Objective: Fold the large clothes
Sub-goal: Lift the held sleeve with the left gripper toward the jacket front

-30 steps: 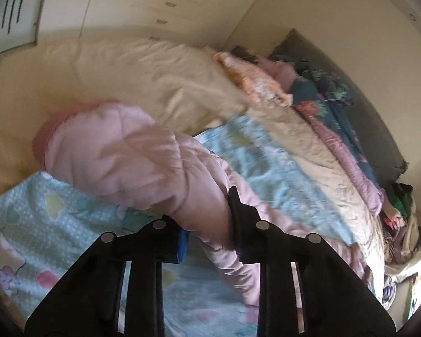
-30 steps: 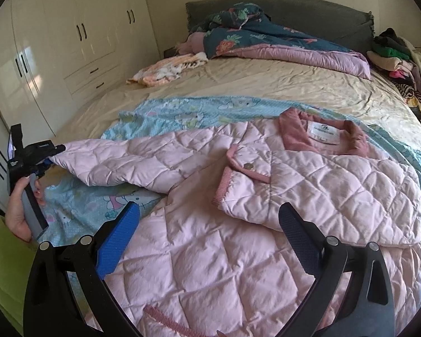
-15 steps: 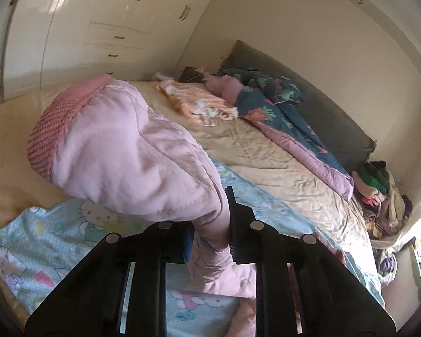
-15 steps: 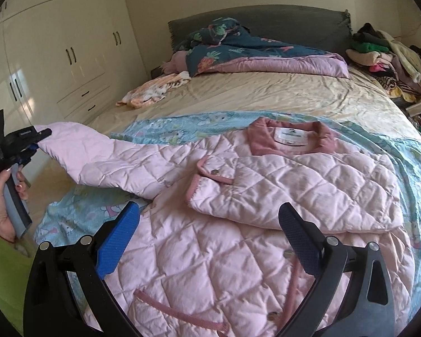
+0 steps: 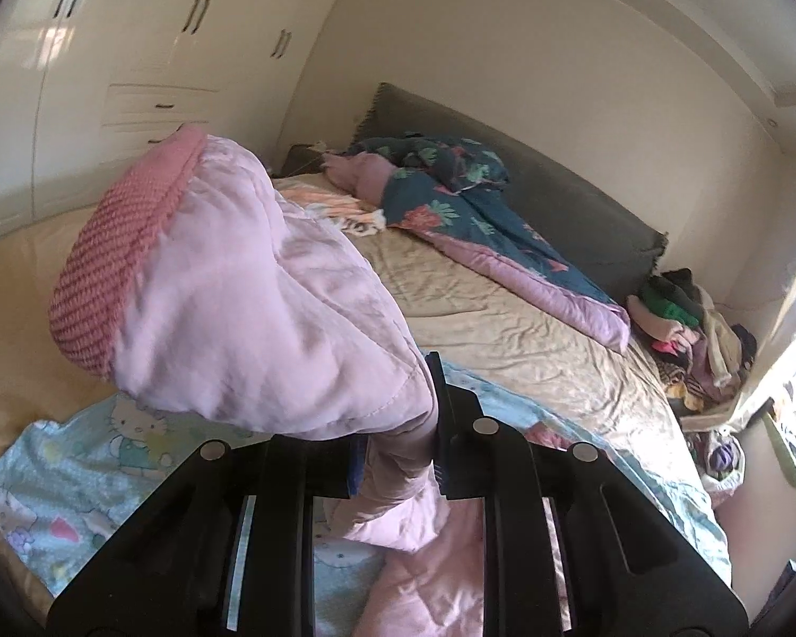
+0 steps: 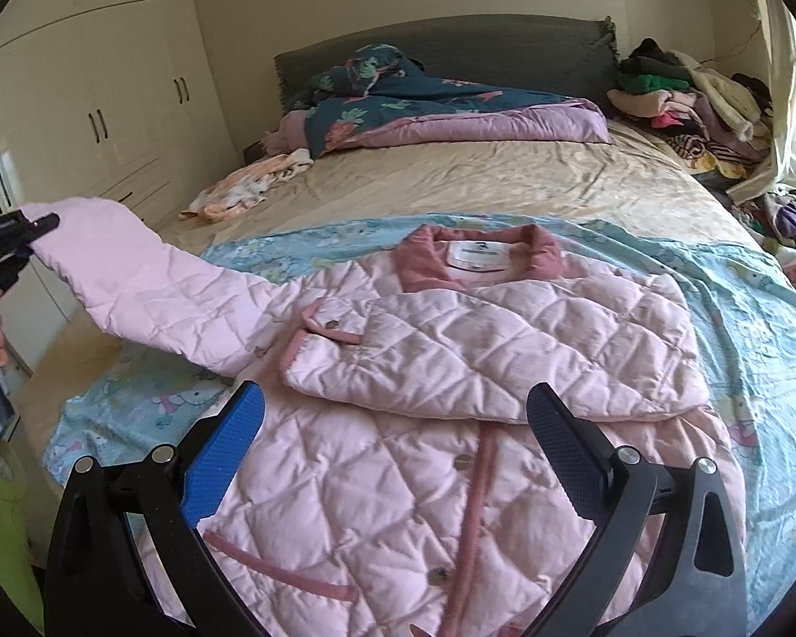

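The left tool, clamped on the sleeve, holds it out leftward from the jacket; the right tool, fingers apart, hovers over the jacket's front.

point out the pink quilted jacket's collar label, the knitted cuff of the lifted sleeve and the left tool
white collar label [image 6: 476,254], right wrist view, middle of the tag
pink knitted cuff [image 5: 124,249], left wrist view, ribbed band
left tool [image 5: 395,446], left wrist view, between fingertips, clamped on sleeve
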Motion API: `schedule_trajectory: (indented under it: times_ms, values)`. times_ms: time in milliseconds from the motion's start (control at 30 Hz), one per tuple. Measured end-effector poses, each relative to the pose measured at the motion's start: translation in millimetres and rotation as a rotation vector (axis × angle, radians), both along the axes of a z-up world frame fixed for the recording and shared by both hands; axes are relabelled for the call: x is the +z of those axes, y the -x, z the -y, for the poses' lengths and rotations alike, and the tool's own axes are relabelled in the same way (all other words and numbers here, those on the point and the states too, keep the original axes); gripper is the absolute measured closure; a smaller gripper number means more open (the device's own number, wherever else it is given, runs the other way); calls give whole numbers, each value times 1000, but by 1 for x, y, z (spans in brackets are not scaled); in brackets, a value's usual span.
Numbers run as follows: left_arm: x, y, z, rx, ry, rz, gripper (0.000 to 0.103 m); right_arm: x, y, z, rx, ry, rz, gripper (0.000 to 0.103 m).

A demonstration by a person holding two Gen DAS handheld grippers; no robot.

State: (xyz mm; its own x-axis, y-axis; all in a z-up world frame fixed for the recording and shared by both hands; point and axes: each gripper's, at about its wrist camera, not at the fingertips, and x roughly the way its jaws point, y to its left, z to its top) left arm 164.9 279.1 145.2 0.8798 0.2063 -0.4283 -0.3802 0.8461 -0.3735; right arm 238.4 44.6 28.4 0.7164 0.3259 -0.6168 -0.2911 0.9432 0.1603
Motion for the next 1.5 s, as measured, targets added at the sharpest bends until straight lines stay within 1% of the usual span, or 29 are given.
schedule_trajectory:
  times_ms: [267, 500, 867, 1100, 1267, 1500]
  values:
    - [15, -9, 34, -63, -41, 23, 91, 5, 1, 30, -50, -18, 13, 4]
    - [21, -17, 61, -117, -52, 40, 91, 4, 3, 55, -88, -36, 19, 4]
    - [20, -34, 109, -203, -92, 29, 91, -2, 7, 89, -142, -48, 24, 4]
    - [14, -51, 144, -272, -123, 7, 92, -8, 4, 111, -175, -75, 11, 4]
    - [5, -63, 170, -323, -139, -13, 92, -16, 1, 126, -193, -75, -18, 4]
    - [-15, -79, 204, -395, -160, -48, 92, -27, -4, 149, -232, -81, -34, 4]
